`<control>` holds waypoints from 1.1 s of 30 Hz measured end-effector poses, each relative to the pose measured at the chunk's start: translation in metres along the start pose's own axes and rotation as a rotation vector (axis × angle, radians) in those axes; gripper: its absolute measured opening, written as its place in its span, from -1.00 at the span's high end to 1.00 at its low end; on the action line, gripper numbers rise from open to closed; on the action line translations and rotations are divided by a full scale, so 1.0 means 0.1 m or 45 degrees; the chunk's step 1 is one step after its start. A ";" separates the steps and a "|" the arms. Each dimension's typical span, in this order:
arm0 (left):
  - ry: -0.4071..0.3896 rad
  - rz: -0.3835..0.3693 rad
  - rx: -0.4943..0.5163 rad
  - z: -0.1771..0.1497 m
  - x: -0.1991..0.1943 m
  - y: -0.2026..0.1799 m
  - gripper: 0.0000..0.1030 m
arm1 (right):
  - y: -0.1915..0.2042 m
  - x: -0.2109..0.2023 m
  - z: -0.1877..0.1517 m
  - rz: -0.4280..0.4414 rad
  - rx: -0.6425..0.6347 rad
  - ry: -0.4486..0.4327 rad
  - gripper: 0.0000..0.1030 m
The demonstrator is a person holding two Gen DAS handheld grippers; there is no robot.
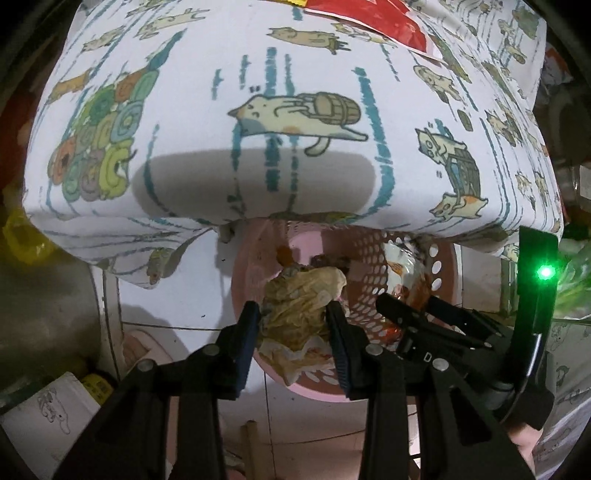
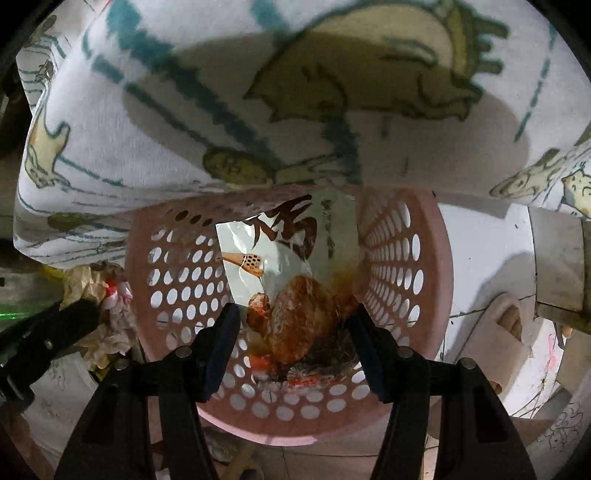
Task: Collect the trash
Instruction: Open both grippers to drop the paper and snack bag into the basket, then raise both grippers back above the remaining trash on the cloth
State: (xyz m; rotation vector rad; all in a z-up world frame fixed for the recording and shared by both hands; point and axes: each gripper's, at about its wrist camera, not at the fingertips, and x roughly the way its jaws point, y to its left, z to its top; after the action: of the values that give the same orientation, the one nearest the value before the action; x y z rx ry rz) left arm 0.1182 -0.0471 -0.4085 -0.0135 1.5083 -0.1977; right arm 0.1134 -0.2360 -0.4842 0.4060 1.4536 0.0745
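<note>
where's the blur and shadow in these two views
Left wrist view: mostly sharp, a broad grey shadow across the cat-print cloth, a green light flaring at right. Right wrist view: the cloth up close is soft and shadowed, the pink basket sharper.

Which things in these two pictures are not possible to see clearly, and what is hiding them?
- Pink basket, left wrist view: far rim is under the cat-print cloth; crumpled paper wad in the left gripper covers its bottom.
- Food wrapper, right wrist view: top edge goes under the cloth; whether the right gripper presses on it is unclear.
- Red packet, left wrist view: cut off by the top edge.
</note>
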 end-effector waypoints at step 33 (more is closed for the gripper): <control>-0.842 0.173 0.059 -0.22 -2.14 0.00 -0.67 | 0.55 -1.65 -0.24 -0.167 -0.161 -0.630 -0.72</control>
State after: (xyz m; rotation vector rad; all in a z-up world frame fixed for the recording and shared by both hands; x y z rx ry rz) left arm 0.0857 -0.0149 -0.1985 0.0558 0.8415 -0.1024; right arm 0.0803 -0.2274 -0.3122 0.2041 0.9772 -0.0388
